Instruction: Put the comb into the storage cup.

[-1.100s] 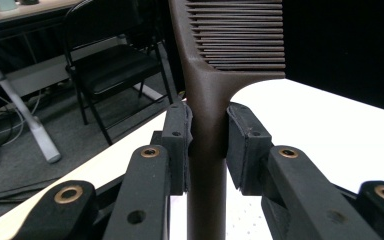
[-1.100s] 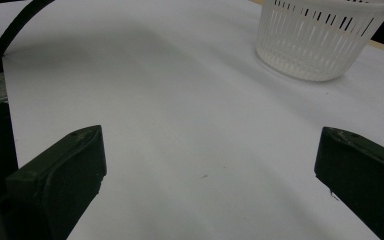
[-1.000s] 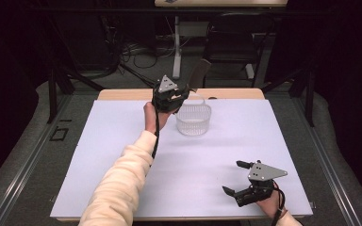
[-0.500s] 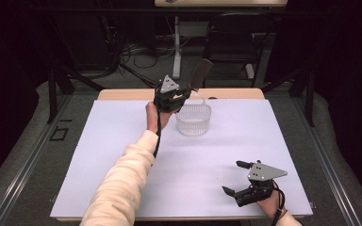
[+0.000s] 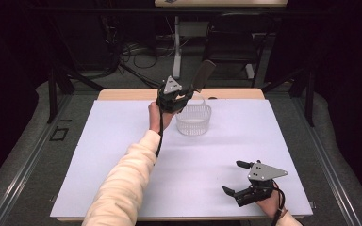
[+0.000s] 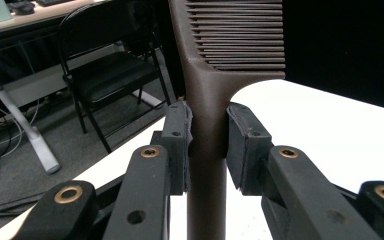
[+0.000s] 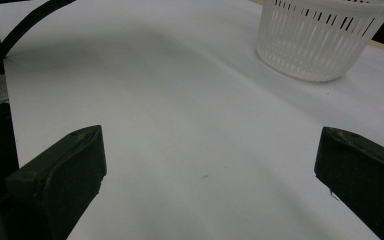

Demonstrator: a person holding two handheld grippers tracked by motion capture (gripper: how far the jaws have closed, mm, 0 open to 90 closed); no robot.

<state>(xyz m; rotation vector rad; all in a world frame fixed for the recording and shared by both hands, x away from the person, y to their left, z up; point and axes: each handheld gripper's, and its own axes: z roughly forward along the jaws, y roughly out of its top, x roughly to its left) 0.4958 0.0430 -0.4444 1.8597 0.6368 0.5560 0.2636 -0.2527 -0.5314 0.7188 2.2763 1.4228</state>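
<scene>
My left gripper (image 5: 185, 92) is raised beside the left rim of a white slotted basket (image 5: 193, 118) at the back of the table. It is shut on the handle of a dark brown comb (image 5: 203, 75), which sticks up and to the right above the basket. In the left gripper view the comb (image 6: 215, 65) stands between the two pads (image 6: 177, 140), its teeth at the top. My right gripper (image 5: 239, 178) rests open near the table's front right, with nothing between its jaws. The basket (image 7: 324, 37) is far ahead in the right gripper view.
A white sheet (image 5: 122, 155) covers the table, with a wooden edge (image 5: 122, 94) at the back. A folding chair (image 6: 110, 65) and desk legs stand on the floor beyond. The left forearm in a cream sleeve (image 5: 122, 183) crosses the middle of the sheet.
My left gripper has shifted slightly to the right with the comb, closer over the basket's rim. My right gripper has stayed still.
</scene>
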